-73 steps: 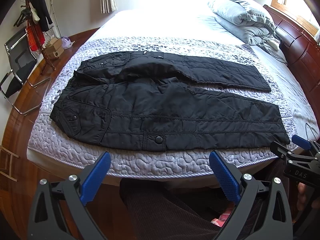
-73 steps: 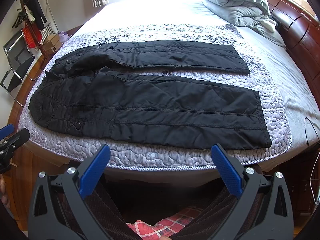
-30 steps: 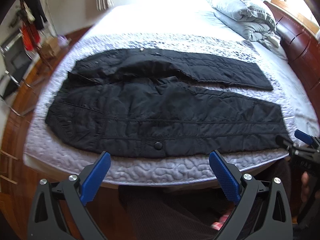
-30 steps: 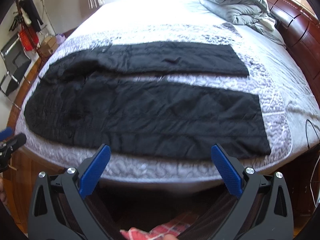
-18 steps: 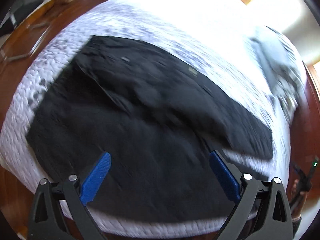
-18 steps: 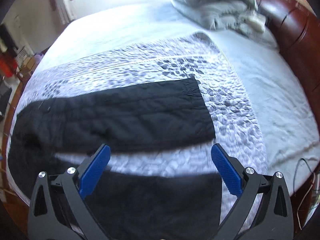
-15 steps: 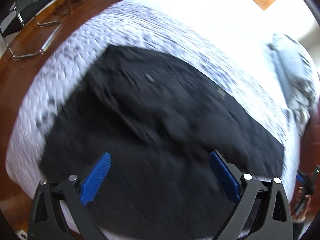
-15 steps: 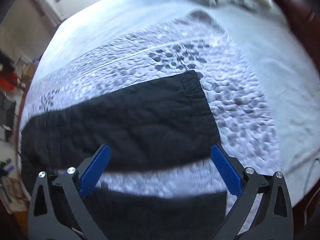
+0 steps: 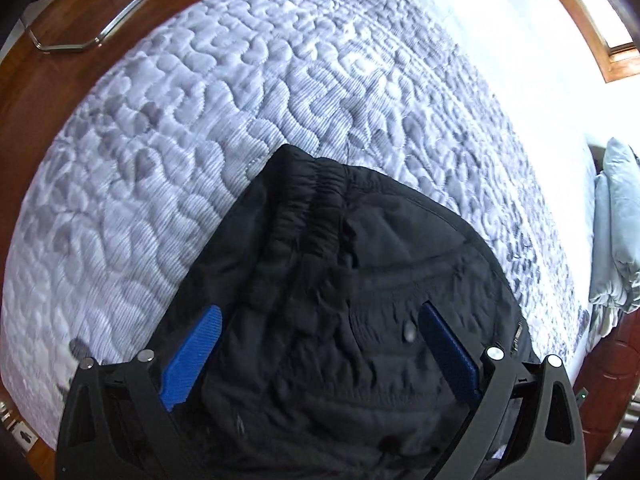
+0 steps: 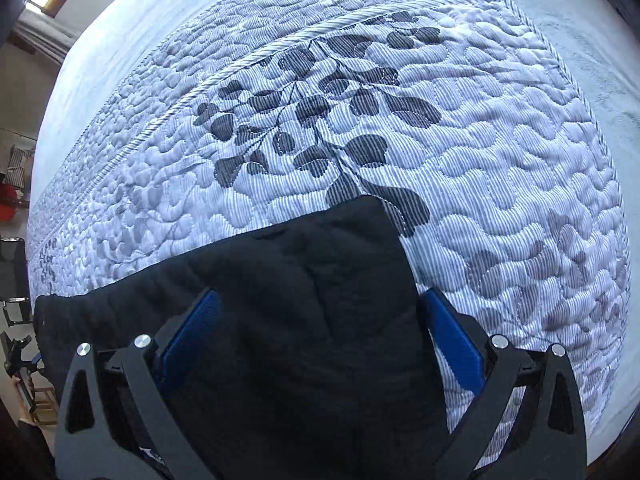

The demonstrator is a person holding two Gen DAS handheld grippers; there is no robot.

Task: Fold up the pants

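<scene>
Left wrist view showed the left gripper (image 9: pixel 318 354) spread wide, low over the gathered waistband end of the black pants (image 9: pixel 344 280), which lay on the quilted bedspread (image 9: pixel 200 120) toward the bed's left edge. The right gripper (image 10: pixel 320 338) was likewise spread, straddling the far leg's hem corner. The padded fabric looked soft, light and rather slick, likely to sag and slide; the thick waistband seam and the stitched hem seemed the surest places to pinch.
</scene>
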